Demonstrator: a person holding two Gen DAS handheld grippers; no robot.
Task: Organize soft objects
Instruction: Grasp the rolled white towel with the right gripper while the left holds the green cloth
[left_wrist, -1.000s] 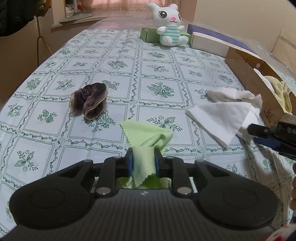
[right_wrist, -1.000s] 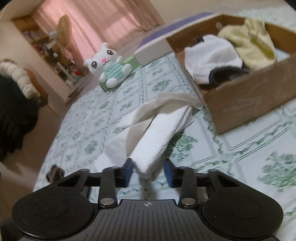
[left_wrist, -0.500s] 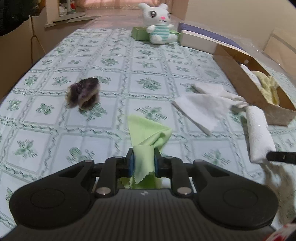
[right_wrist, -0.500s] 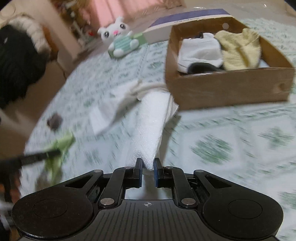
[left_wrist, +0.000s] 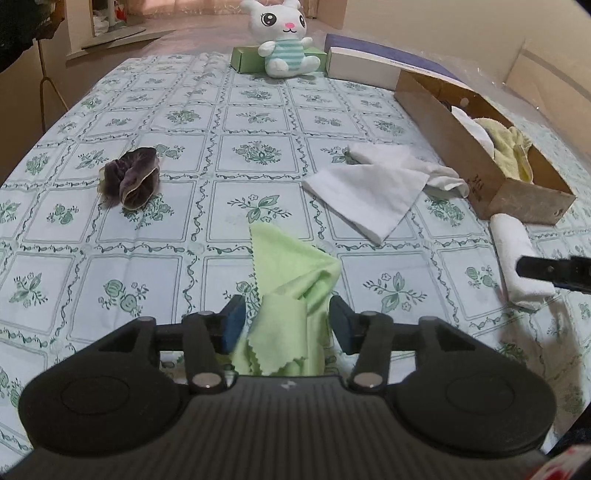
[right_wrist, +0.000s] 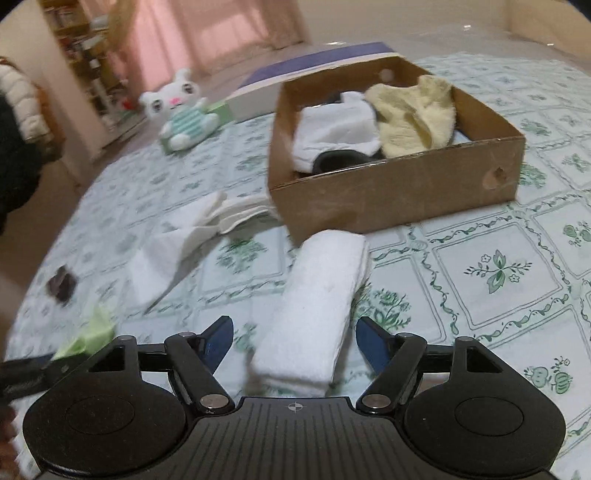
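Scrunchie: a dark purple scrunchie (left_wrist: 129, 177) lay far left on the tablecloth (left_wrist: 258, 110).
Left gripper (left_wrist: 287, 321): jaws were opening, pads clear of the green cloth (left_wrist: 291, 280) slumped between them.
White cloth (left_wrist: 369, 192): spread beside the cardboard box (right_wrist: 388, 195).
Right gripper (right_wrist: 294, 341): jaws were opening wide; the folded white towel (right_wrist: 321, 299) lay between them, untouched, its far end near the box.
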